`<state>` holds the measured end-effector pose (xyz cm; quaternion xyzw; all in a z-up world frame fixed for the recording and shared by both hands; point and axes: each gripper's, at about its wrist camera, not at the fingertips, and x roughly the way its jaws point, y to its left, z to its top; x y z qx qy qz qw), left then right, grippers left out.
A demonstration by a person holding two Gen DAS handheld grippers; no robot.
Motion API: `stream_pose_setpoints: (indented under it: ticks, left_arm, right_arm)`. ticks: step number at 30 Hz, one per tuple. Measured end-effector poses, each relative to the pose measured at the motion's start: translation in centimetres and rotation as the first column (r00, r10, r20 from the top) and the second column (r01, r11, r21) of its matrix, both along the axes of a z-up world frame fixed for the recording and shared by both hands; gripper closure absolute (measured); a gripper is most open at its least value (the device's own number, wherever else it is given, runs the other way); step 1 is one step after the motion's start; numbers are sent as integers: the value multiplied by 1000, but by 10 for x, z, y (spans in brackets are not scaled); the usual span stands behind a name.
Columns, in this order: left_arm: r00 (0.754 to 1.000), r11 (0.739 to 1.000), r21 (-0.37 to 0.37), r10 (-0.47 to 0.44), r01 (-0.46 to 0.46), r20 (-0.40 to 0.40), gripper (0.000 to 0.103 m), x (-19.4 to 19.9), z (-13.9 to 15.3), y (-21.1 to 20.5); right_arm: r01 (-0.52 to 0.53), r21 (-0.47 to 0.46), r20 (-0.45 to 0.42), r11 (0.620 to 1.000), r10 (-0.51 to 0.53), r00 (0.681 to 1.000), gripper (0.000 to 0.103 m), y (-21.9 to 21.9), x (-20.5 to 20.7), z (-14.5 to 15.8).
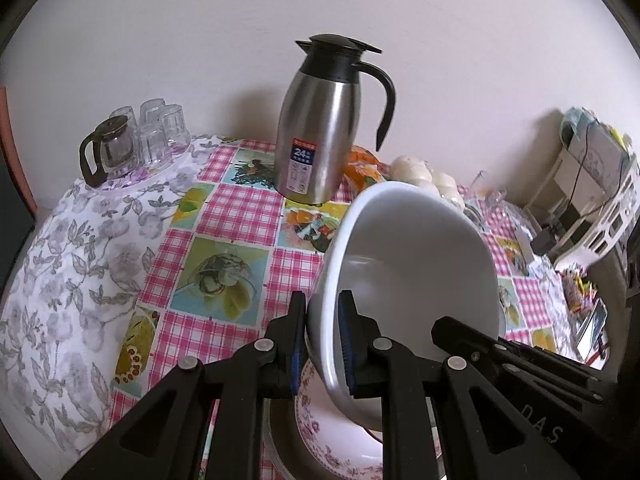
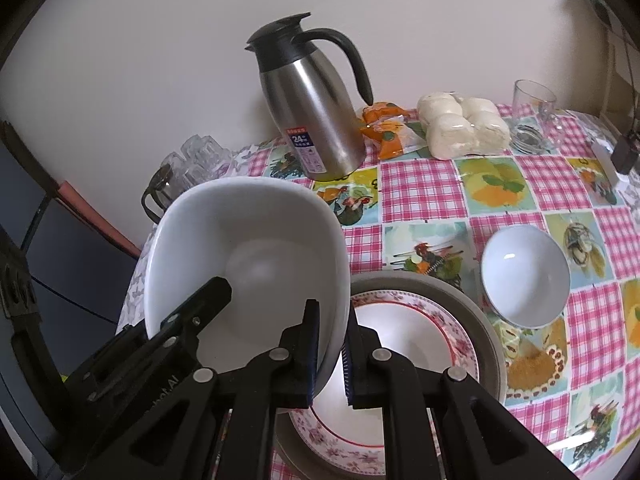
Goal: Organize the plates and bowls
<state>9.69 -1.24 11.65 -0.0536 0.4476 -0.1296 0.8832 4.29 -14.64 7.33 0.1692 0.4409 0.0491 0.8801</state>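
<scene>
White bowl [image 2: 256, 248], the large deep one, is tilted and off the table [image 2: 420, 192], held above the stack near the table's front edge. Both grippers hold it by its rim on opposite sides: the left gripper [image 1: 322, 344] has its jaws clamped on the rim, one pad inside and one outside, and the right gripper [image 2: 331, 354] grips the opposite rim the same way. Directly below the bowl lies a grey plate [image 2: 486, 320] with a flower-rimmed plate [image 2: 452, 336] resting inside it. Just to the right of that stack a small white bowl [image 2: 524, 276] stands upright on the checked cloth, apart from the plates. Toward the table's back edge, against the wall, stands a steel jug [image 2: 316, 120] with a black lid and handle. Beside it lie an orange packet [image 2: 384, 128] and a bag of white buns [image 2: 460, 124]. At the back left corner sit upturned glasses [image 1: 160, 132] and a small glass pot [image 1: 106, 148].
</scene>
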Motion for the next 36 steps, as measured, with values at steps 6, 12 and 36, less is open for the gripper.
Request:
stream_pose_setpoints:
  ticks: [6, 12, 36]
  left_arm:
    - [999, 998, 41, -37, 37, 5, 86, -12, 1, -16]
    - [997, 994, 84, -73, 73, -1, 86, -19, -2, -35]
    - [990, 985, 113, -119, 127, -70, 86, -32, -15, -64]
  right_arm:
    - [26, 35, 29, 999, -27, 999, 90, -15, -18, -5]
    - [42, 75, 32, 996, -45, 998, 90, -32, -29, -17]
    - [72, 90, 15, 993, -74, 997, 88, -63, -54, -25]
